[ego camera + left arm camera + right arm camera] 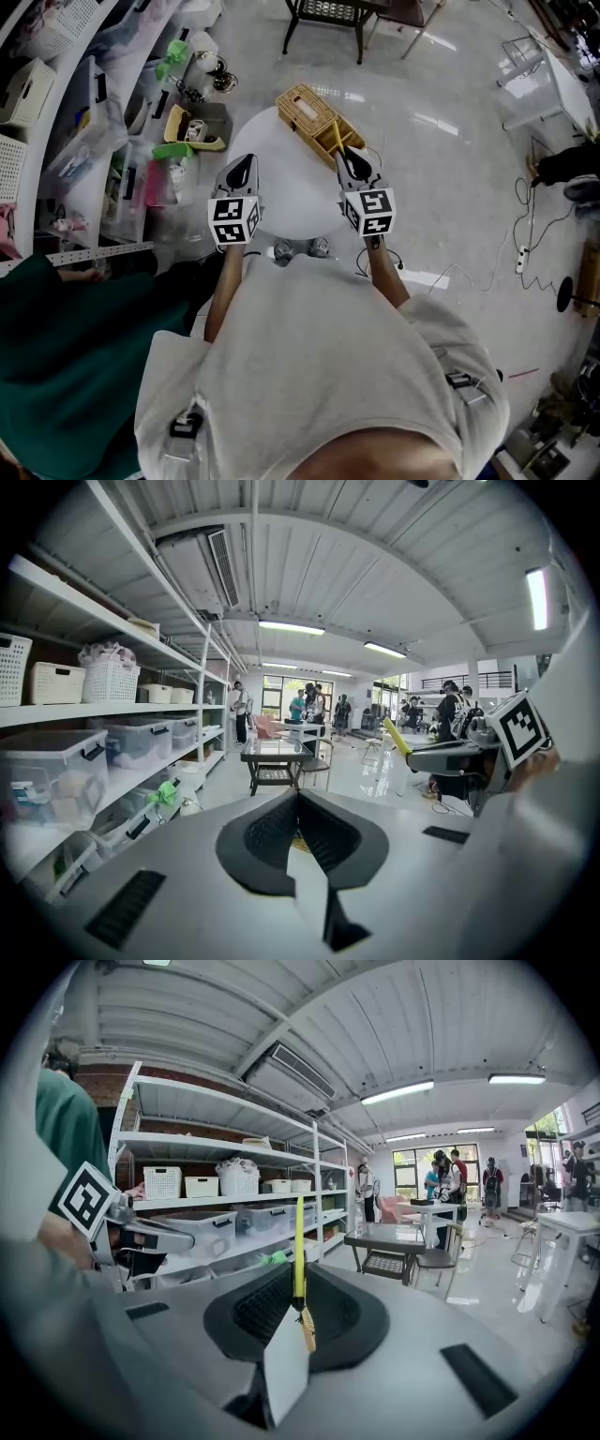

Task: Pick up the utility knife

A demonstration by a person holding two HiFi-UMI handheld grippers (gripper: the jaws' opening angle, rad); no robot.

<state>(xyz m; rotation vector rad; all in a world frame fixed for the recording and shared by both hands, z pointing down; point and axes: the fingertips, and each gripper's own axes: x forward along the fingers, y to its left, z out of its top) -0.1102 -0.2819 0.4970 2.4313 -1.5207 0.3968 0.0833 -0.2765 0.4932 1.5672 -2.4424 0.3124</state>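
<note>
Shirt [319,375] fills the head view's foot; beyond, left tool [242,161] and right tool [349,157] hang over a white tabletop [291,202]. Left gripper view: jaws pressed together, empty. Right gripper view: jaws pinch the yellow knife [299,1232] upright.

Over round white table [292,192]: left gripper [245,164] at 9 o'clock, right gripper [350,161] at 3 o'clock, slim yellow utility knife [335,137] between its closed jaws. On rim at 12 o'clock, woven straw basket [302,109]. Beyond, black-framed side table [323,11]. Far 9 o'clock, white metal shelving [58,141].
</note>
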